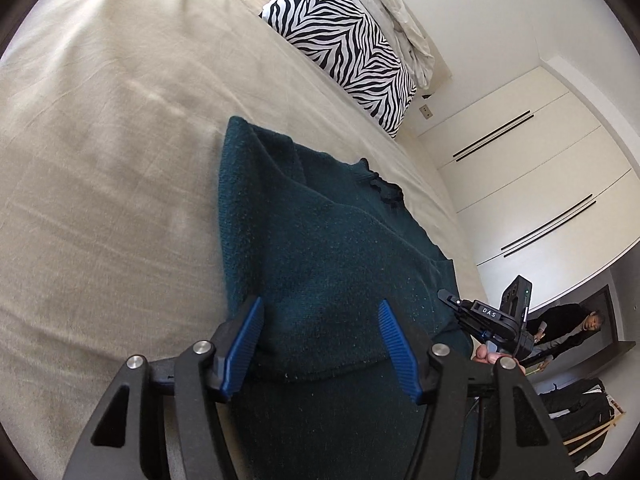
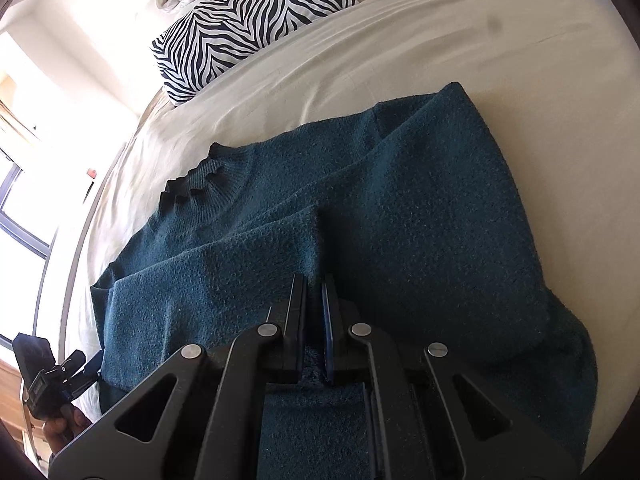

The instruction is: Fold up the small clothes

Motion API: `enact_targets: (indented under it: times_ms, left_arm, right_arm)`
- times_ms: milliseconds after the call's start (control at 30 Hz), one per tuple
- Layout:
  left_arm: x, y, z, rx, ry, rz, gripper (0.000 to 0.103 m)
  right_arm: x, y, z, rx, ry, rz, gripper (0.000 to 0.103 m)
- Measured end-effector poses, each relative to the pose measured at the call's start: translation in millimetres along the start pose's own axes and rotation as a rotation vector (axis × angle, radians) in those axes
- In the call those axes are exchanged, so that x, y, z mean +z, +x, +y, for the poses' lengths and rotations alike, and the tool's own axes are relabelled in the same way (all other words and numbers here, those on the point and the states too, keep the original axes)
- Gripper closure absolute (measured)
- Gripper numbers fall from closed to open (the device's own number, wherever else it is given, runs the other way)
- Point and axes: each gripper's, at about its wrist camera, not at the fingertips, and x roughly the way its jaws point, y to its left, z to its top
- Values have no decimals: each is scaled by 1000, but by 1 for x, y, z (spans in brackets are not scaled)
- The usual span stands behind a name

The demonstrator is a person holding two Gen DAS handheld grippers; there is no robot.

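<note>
A dark teal knitted sweater [image 1: 320, 232] lies flat on the beige bedspread [image 1: 120, 160], with its collar [image 2: 200, 184] toward the pillow. One sleeve [image 2: 224, 264] is folded across the body. My left gripper [image 1: 320, 302] stands open over the near edge of the sweater. Its blue pads [image 1: 244, 344] are on either side of a fold without pressing on it. My right gripper [image 2: 314, 280] is shut, and teal knit shows pinched between its pads. In the left wrist view the right gripper [image 1: 448, 296] sits at the sweater's right edge. The left gripper [image 2: 76, 368] appears at the lower left of the right wrist view.
A zebra-striped pillow [image 1: 344, 40] and crumpled pale bedding [image 1: 392, 12] lie at the head of the bed. White wardrobe doors [image 1: 540, 184] stand beyond the bed's right edge. A person [image 1: 572, 324] is at the far right. A bright window [image 2: 24, 208] lies to the left.
</note>
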Motion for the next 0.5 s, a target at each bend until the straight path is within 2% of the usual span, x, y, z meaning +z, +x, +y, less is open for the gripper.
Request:
enact_targets:
  times_ms: [100, 200, 233, 267, 333, 400, 500]
  left_arm:
    - [6, -5, -1, -1, -27, -16, 40]
    - [24, -8, 2, 18, -51, -58, 31]
    - [32, -2, 6, 29, -65, -48, 31]
    - [40, 6, 13, 17, -86, -27, 31]
    - [53, 14, 23, 12, -114, -40, 37]
    - [61, 18, 27, 8, -130, -41, 38]
    - [53, 17, 14, 51, -69, -29, 37]
  right_arm:
    - [-1, 0, 0, 5, -20, -4, 97]
    - [-4, 1, -3, 19, -26, -9, 96]
    - [-4, 2, -4, 24, -22, -9, 96]
    - [-4, 2, -5, 31, -18, -8, 96]
    - [-4, 1, -8, 45, -6, -7, 95]
    - [-5, 0, -11, 64, 4, -4, 95]
    - [-6, -5, -17, 91, 23, -4, 94]
